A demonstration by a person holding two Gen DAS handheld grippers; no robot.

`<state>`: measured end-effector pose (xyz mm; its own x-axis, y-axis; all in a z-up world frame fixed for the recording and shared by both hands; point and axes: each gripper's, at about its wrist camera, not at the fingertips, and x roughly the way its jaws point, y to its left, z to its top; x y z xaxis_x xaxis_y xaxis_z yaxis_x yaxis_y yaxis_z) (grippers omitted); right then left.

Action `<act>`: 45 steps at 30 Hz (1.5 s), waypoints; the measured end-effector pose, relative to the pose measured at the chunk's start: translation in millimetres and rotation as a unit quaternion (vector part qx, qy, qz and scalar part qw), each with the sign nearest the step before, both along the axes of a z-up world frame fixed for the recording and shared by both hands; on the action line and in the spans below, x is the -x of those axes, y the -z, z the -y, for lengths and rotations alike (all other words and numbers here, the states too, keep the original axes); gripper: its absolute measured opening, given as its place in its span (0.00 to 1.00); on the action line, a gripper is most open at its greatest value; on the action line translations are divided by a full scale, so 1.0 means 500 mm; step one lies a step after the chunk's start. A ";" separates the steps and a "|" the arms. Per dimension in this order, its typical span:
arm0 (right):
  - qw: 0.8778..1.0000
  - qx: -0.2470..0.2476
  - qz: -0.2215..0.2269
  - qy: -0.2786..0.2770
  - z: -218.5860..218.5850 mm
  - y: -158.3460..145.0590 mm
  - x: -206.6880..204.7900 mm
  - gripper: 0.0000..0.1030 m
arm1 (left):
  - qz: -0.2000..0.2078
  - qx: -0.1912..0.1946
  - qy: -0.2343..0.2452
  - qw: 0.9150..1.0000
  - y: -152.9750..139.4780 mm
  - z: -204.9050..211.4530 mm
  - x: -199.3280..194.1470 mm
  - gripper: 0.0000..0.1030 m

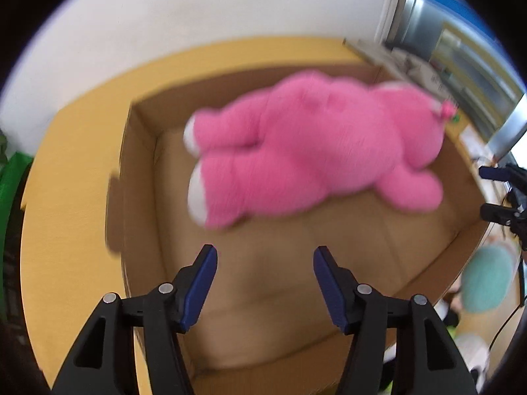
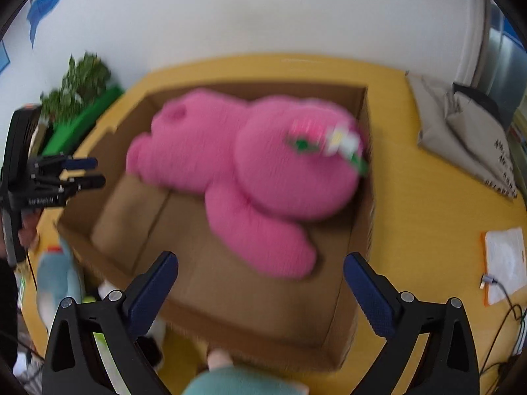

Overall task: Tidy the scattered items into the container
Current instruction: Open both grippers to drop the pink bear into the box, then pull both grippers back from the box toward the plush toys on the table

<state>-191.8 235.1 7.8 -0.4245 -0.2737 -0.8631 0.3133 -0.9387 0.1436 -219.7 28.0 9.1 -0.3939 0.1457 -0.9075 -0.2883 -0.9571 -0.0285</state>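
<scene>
A big pink plush toy (image 1: 313,151) lies on its side inside the open cardboard box (image 1: 141,181), filling the far half; it is blurred. In the right wrist view the plush (image 2: 250,164) shows a flower on its head, near the right wall of the box (image 2: 362,230). My left gripper (image 1: 265,251) hangs open above the box's bare near floor, with nothing between its blue pads. My right gripper (image 2: 260,258) stands wide open over the near part of the box, also empty. Each gripper shows in the other's view: the right gripper (image 1: 494,192) and the left gripper (image 2: 85,172).
The box sits on a yellow table (image 2: 411,230). A teal plush (image 2: 237,381) lies just outside the box's near rim, also seen as the teal plush (image 1: 487,279). A beige bag (image 2: 461,138) and a white pouch (image 2: 504,263) lie right; a green plant (image 2: 79,82) stands far left.
</scene>
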 end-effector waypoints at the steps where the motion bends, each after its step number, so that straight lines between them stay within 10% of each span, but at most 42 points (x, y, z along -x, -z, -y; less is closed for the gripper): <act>1: 1.000 -0.012 0.022 -0.006 0.006 0.021 -0.005 0.98 | 0.030 0.000 -0.010 1.000 0.022 0.016 -0.009 0.59; 7: 0.996 -0.018 0.090 0.014 -0.006 0.081 -0.033 0.95 | 0.096 0.019 -0.011 0.995 0.085 0.047 -0.081 0.57; 16: 0.996 -0.024 0.091 -0.001 0.008 0.066 -0.112 0.96 | 0.080 0.008 0.002 0.997 0.060 0.070 -0.156 0.54; 24: 0.995 0.006 0.096 0.019 0.049 0.062 0.034 0.95 | 0.074 -0.009 0.058 0.996 0.033 -0.040 -0.050 0.56; 35: 0.991 0.027 0.005 0.134 0.005 0.063 0.101 0.95 | 0.085 -0.022 -0.026 0.996 0.120 -0.041 0.100 0.55; 45: 0.997 0.035 -0.023 0.068 0.031 -0.040 -0.042 0.98 | 0.009 -0.027 -0.033 0.999 -0.005 0.059 -0.022 0.54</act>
<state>-170.8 219.7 27.9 -0.5007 -0.2696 -0.8225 0.1916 -0.9612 0.1984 -208.8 -1.4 11.7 -0.3877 0.1691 -0.9062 -0.2230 -0.9710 -0.0858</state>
